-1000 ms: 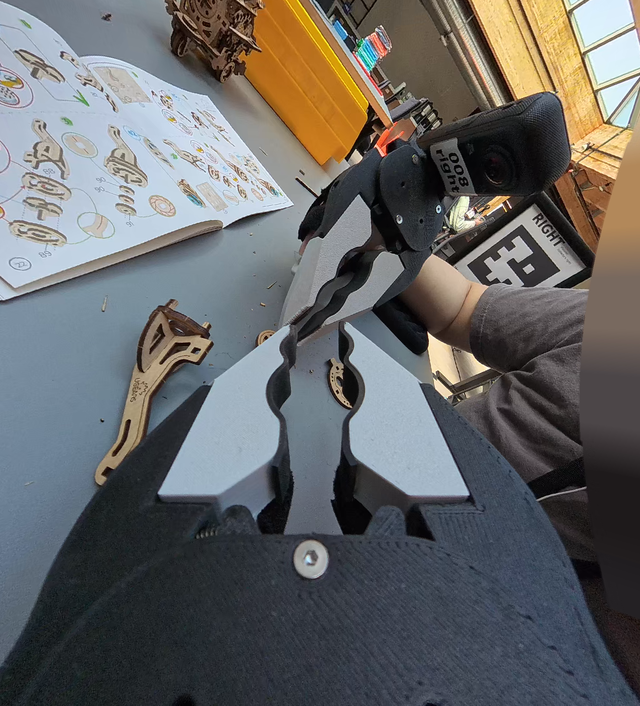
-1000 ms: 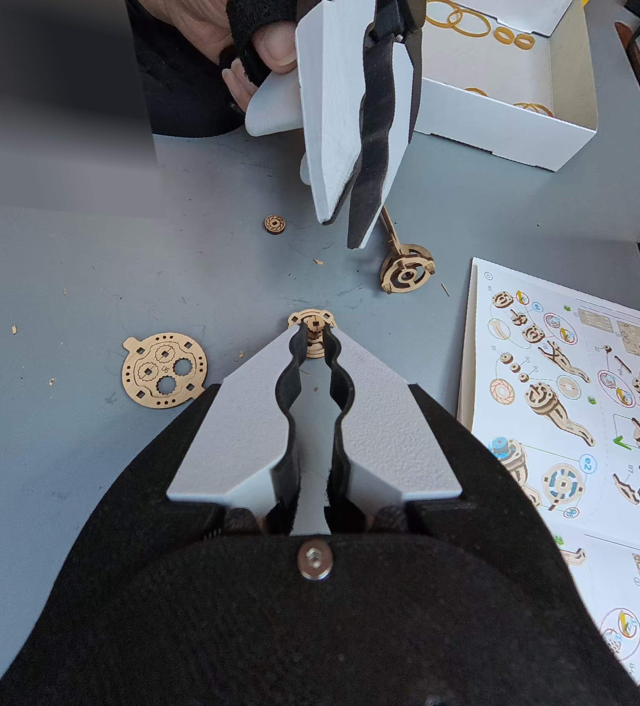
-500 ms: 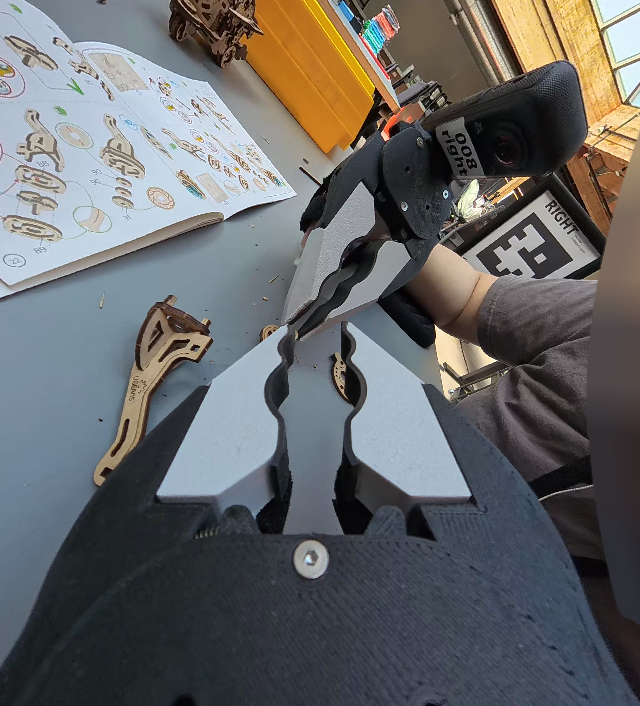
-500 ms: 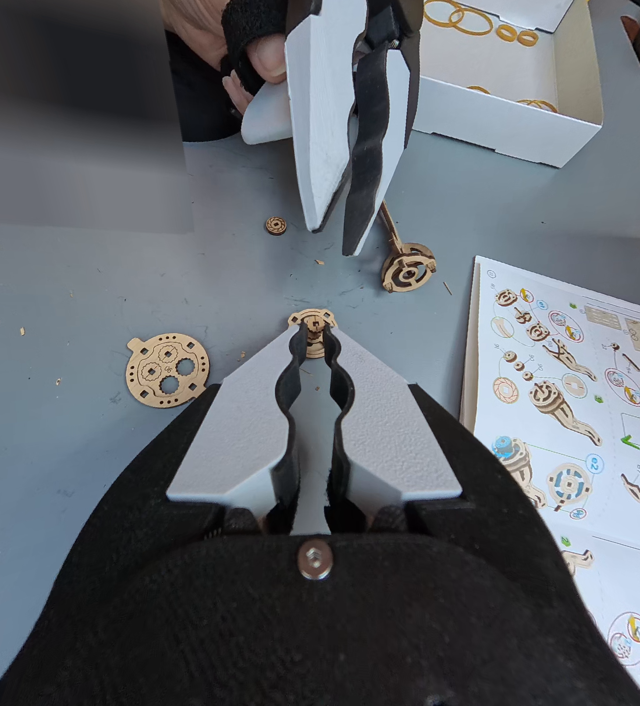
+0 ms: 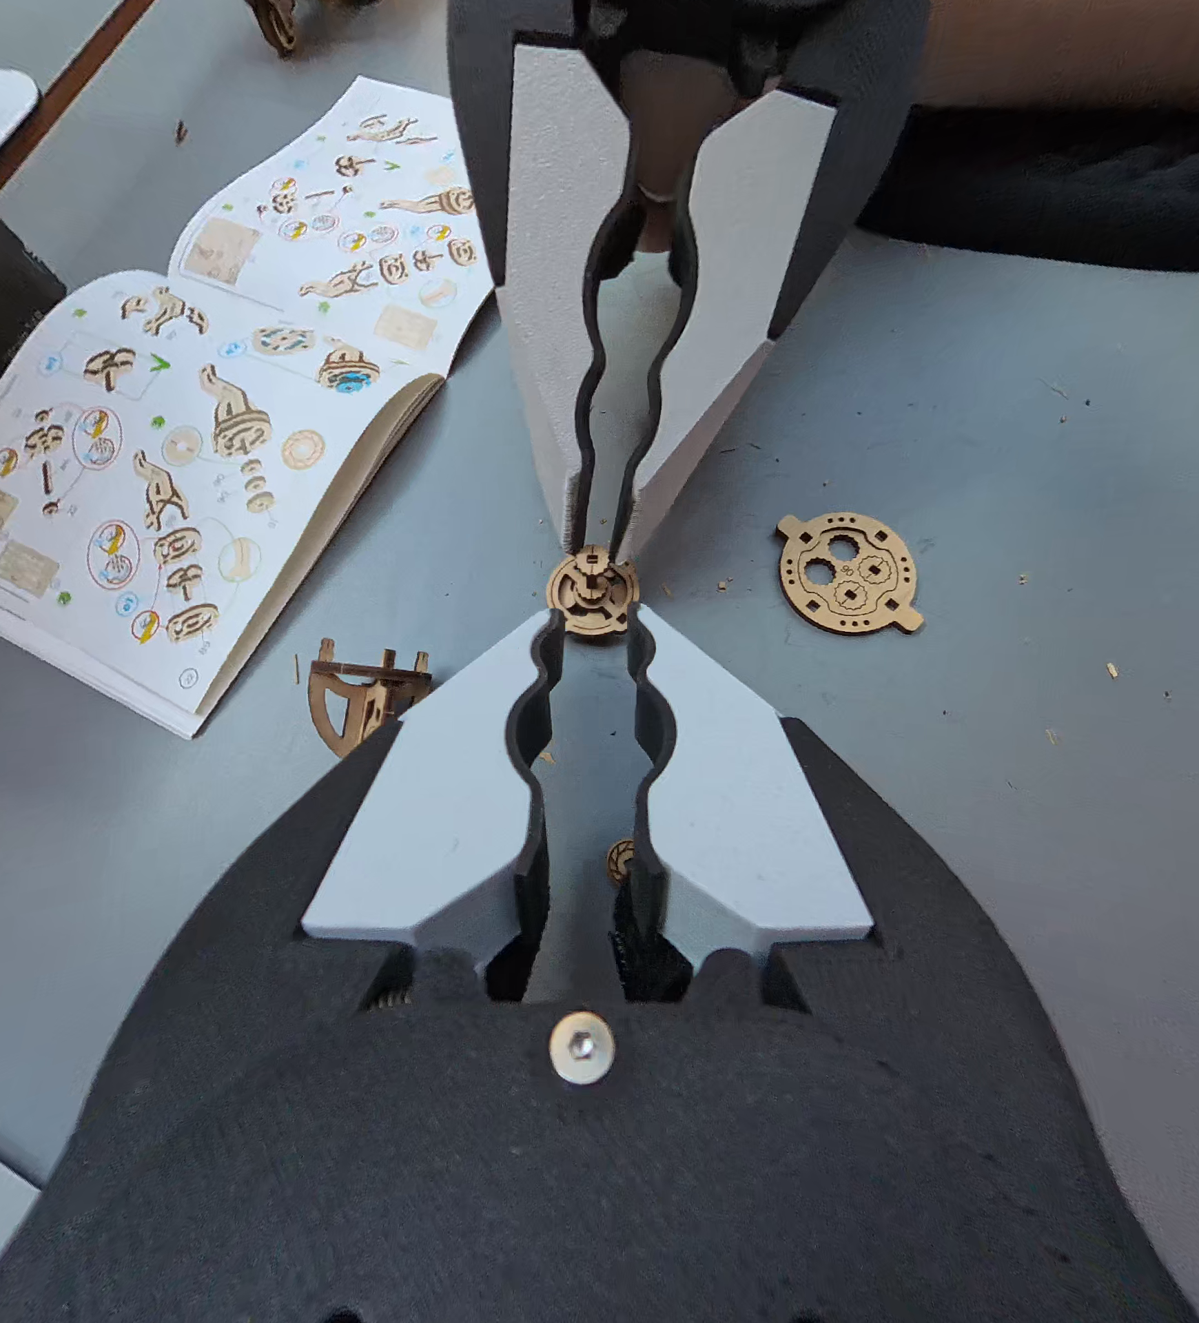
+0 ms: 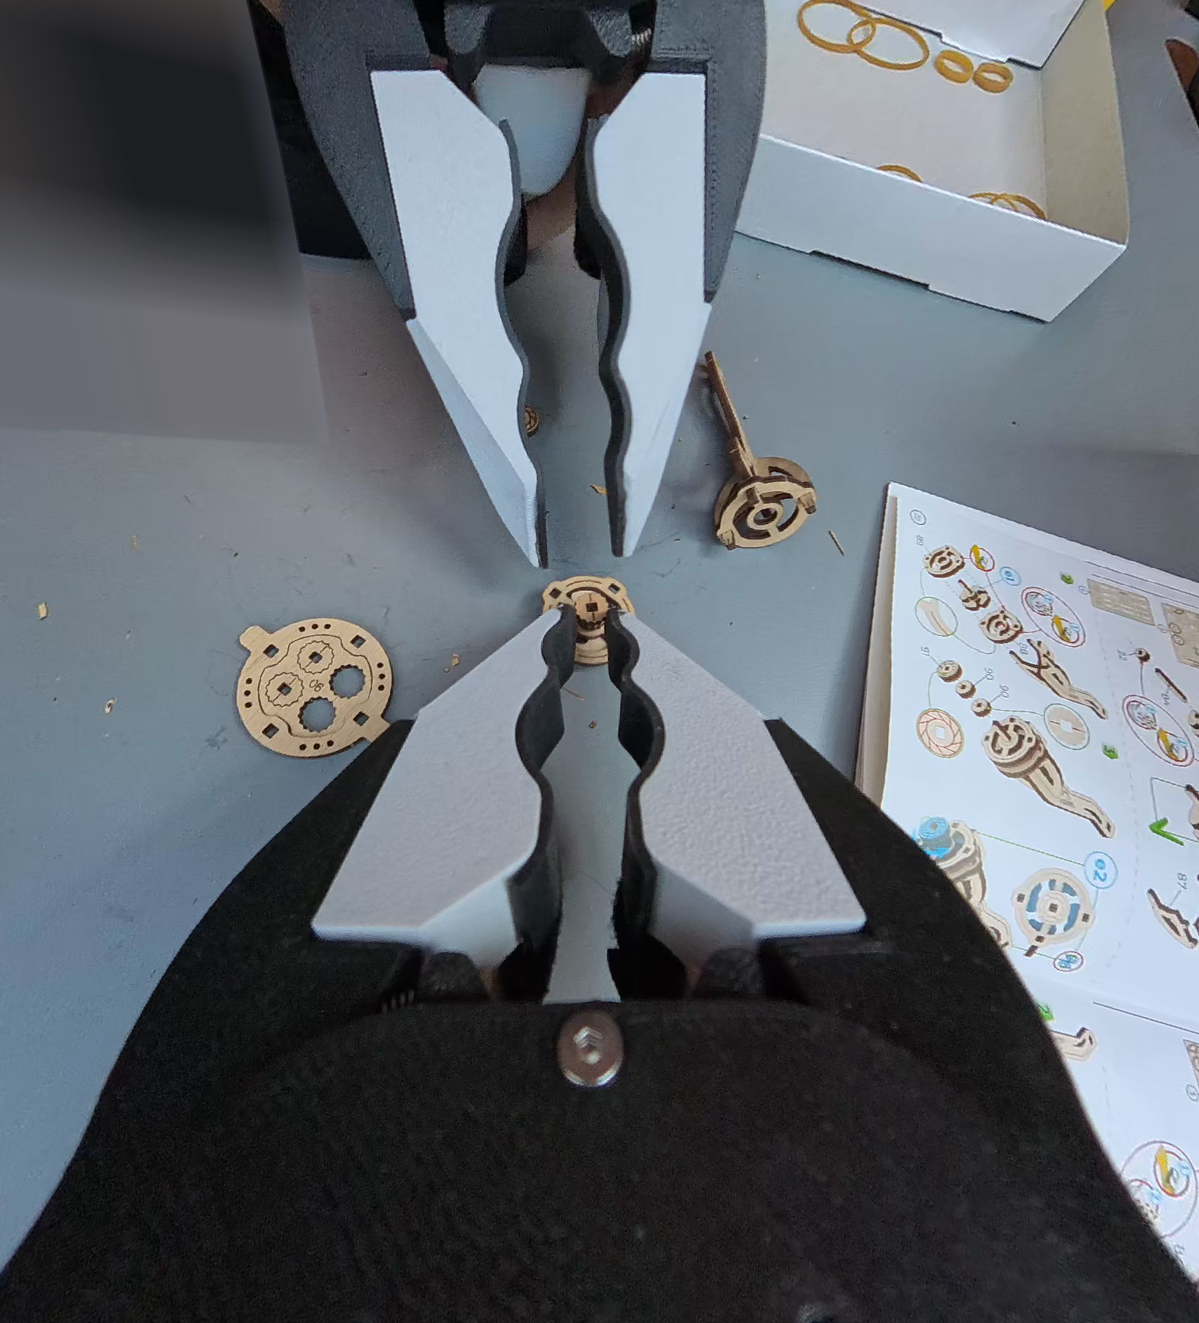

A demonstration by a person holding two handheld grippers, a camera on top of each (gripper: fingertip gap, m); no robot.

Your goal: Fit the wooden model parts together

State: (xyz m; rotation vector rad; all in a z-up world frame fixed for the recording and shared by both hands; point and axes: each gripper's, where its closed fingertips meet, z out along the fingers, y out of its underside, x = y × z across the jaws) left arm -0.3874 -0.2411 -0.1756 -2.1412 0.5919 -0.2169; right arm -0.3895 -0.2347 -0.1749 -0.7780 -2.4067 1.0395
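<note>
- Right gripper (image 6: 588, 621): wavy black pads pinch a small round laser-cut wooden hub (image 6: 588, 616) at its tips, just above the matte grey table (image 6: 117, 823)
- Left gripper (image 5: 591, 621): parted, white wedge fingers flanking the hub's far side; contact unclear
- Flat perforated plywood disc (image 6: 313, 687) lies nearby; open instruction booklet (image 6: 1083, 752) beside

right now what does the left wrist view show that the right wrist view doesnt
Only the left wrist view shows a dark-edged table far left. Only the right wrist view shows the white box holding wooden rings. Both show the small round wooden assembly between the two grippers, the flat perforated disc, the open instruction booklet and the handled wooden part.
</note>
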